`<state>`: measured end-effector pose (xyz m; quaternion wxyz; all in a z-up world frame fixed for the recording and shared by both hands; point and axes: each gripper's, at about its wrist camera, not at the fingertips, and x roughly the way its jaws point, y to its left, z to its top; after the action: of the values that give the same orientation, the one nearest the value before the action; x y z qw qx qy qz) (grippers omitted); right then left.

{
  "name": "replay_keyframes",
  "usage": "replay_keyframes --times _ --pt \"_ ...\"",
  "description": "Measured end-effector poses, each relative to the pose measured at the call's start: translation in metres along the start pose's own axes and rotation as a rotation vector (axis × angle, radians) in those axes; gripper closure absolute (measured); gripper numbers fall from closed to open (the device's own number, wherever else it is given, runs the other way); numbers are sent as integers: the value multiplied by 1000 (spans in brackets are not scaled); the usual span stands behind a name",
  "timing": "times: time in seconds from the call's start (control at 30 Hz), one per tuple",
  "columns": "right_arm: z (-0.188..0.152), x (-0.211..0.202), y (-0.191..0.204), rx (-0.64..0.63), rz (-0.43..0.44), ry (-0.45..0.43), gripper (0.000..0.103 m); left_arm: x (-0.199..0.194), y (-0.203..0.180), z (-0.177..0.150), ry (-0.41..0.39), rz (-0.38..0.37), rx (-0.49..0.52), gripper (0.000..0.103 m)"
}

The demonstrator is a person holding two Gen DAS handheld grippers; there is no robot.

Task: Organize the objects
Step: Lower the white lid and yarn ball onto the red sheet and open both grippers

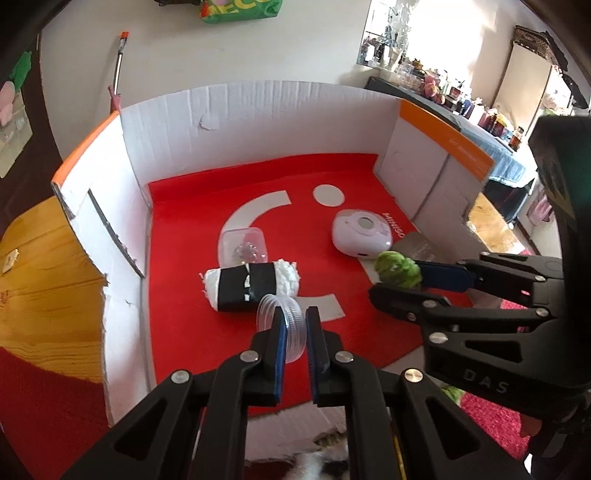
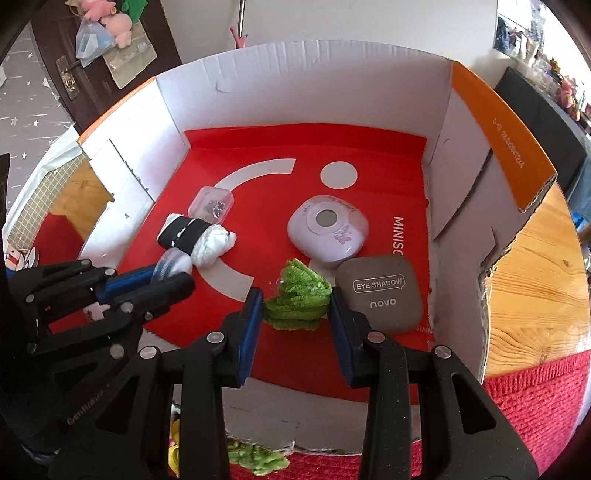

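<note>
Right wrist view: my right gripper (image 2: 295, 299) pinches the green cloth (image 2: 297, 295) beside the compact (image 2: 380, 293); my left gripper (image 1: 293, 325) pinches the lid (image 1: 286, 326), which could slip.

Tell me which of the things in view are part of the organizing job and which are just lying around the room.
Part of the job:
- clear lid, held in the left gripper
- green fuzzy item, held in the right gripper
- cardboard box
- black-and-white roll
- clear case
- lilac device
- eye shadow case

Just lying about:
- paintbrush
- green bag
- plush toys
</note>
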<state>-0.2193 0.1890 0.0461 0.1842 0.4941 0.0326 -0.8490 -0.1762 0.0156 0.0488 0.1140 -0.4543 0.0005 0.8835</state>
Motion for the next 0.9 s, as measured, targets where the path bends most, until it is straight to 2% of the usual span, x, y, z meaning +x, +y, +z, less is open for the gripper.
replay_keyframes --times 0.3,0.9 --pt "-3 1 -2 7 8 -3 69 5 5 3 -18 26 -12 93" --pt "-5 9 4 5 36 8 69 6 8 1 -15 1 -32 90"
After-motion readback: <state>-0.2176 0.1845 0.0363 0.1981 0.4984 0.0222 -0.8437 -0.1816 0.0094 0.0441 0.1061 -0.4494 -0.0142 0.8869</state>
